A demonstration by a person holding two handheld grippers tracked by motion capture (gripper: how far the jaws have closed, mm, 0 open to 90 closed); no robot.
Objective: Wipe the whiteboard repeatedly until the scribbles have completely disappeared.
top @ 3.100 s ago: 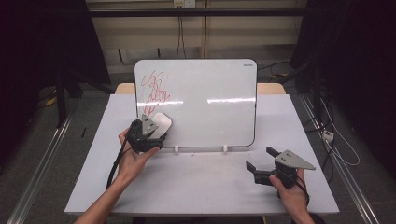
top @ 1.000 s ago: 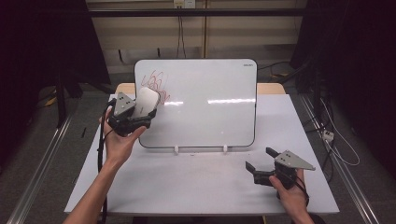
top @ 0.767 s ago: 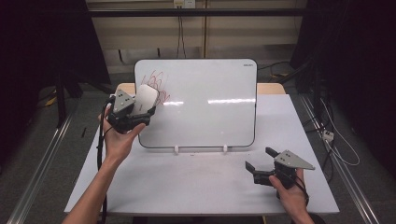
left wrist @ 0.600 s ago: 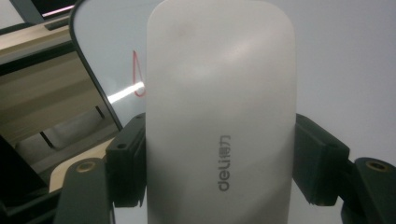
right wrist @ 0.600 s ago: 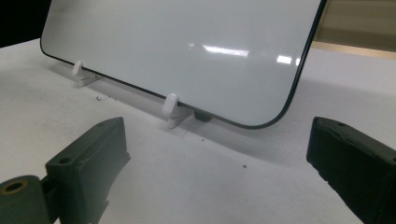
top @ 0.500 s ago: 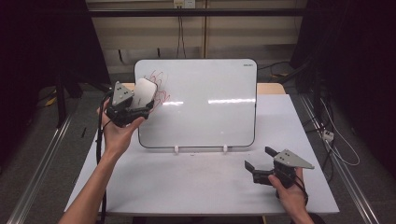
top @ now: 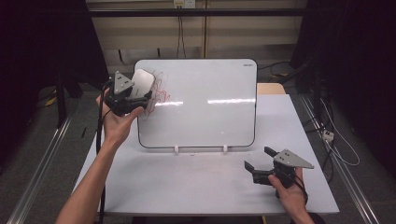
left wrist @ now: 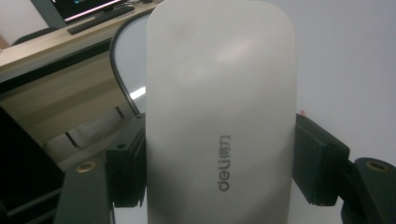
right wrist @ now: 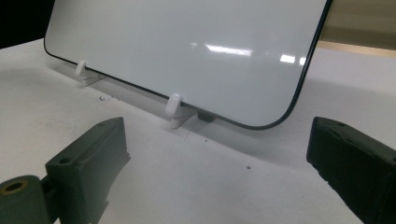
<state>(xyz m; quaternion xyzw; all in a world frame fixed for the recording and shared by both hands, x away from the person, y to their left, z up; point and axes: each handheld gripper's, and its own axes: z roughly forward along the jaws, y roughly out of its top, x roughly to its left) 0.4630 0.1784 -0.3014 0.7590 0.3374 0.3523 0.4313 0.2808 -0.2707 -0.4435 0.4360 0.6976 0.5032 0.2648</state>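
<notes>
Clearly the work in hand is wiping the red scribble (top: 158, 95) off the whiteboard (top: 210, 121), and the tool for it is a white whiteboard eraser (top: 141, 84) with grey "deli" lettering on its back. It sits at the board's upper left corner, its face turned toward the board beside the red marks; whether it presses on the surface cannot be told from above. The left gripper (top: 135, 95) is clenched on it: in the left gripper view the two black jaws squeeze the eraser's (left wrist: 219, 116) long sides, left and right.

Judging by the marks, the job is partly done at best. Thin red loops are on the board just right of and below the eraser, faint rather than bold, so more passes look needed there. Everywhere else the board reads clean, with only ceiling-light glare across its middle.

Out at the table's (top: 196, 186) near right, well apart from the board, the right gripper (top: 258, 158) rests low with its jaws released and nothing between them, facing the board's bottom corner (right wrist: 275, 122) and its small white feet (right wrist: 173, 109).
</notes>
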